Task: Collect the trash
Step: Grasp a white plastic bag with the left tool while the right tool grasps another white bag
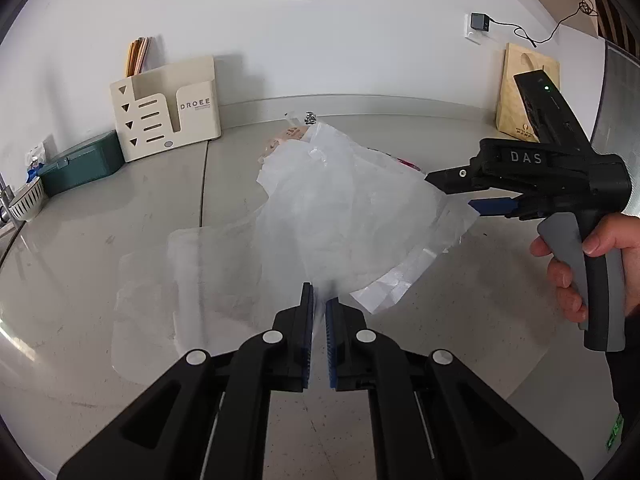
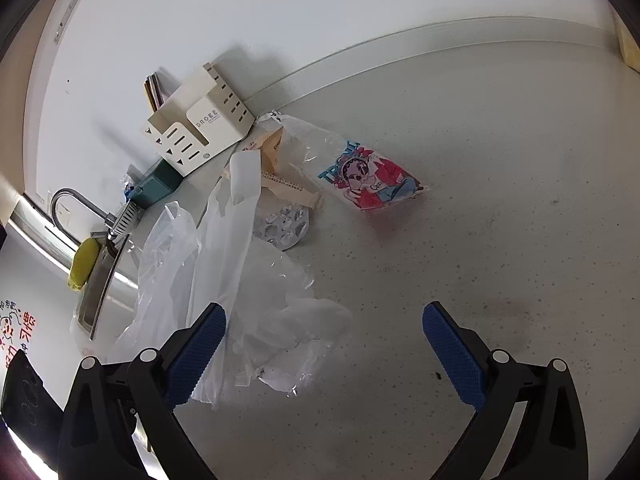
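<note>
My left gripper (image 1: pixel 319 304), at the bottom centre of its own view, has its jaws drawn nearly together with only a thin slit between the blue pads, and the near edge of the white plastic bag (image 1: pixel 352 216) is pinched in that slit. The bag spreads away from the fingertips across the grey counter (image 1: pixel 100 240) toward the middle of the frame.

My right gripper (image 2: pixel 324 344) stands wide apart at the bottom of its view, nothing between its blue pads; the left pad (image 2: pixel 196 356) overlaps the crumpled bag (image 2: pixel 256 292) in the picture, but I cannot tell if it touches. In the left view that tool sits at the right edge, held by my hand (image 1: pixel 580 264), its tips over the bag's far corner.

Beyond the bag, toward the centre of the right view, lie a silver blister pack (image 2: pixel 286 224), a beige wrapper (image 2: pixel 280 176) and a cartoon-printed packet (image 2: pixel 376 178), all on the counter near the cream organiser (image 2: pixel 200 136).
</note>
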The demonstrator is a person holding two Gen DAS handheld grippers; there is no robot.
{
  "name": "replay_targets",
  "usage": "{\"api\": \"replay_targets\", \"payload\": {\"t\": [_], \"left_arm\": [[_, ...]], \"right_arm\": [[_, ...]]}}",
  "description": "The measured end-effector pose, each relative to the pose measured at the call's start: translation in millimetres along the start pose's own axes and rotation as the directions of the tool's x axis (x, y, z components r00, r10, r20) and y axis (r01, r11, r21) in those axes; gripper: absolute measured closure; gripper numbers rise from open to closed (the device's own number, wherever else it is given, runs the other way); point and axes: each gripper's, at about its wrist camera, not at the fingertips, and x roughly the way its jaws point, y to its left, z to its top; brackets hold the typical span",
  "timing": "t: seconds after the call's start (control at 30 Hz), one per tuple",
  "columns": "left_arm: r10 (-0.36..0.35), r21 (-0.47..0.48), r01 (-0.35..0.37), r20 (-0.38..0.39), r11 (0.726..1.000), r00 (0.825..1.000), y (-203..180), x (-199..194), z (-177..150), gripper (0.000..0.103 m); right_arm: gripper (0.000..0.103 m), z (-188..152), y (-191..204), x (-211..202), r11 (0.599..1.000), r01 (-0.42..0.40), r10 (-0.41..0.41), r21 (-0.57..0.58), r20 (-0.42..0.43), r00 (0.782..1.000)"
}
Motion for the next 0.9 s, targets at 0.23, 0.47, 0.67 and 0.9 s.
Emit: {"api": "replay_targets", "payload": {"t": [0.23,0.47,0.67,0.9], "left_arm": [[0.005,-0.048,-0.004,0.021,0.999,1.0,19.6,-10.0,-1.2,0.096],[-0.025,-0.084,0.026,0.019,0.996,1.0,38.3,-17.4,-2.5,0.096],[-0.024,-0.156,0.026,0.013,0.987,1.0,61.4,-19.2,-9.0,0.096],[-0.023,-0.18,0.027,0.022,0.983,0.999,75.9,-19.2,-16.5,0.096]], "right_arm": [[0.004,-0.8,12.8,-10.5,1.0,0.017,-0.017,-0.01,0.022,1.0],[0.004,17.7,54.8,-22.1,0.992,-0.09,0.091,-0.083,0.011,0.996],[0.004,16.1,72.5,10.2,0.981,-0.187,0.182,-0.054,-0.083,0.98],[0.033,19.1,83.2,16.3,0.978,-0.199,0.192,-0.055,-0.109,0.975]]}}
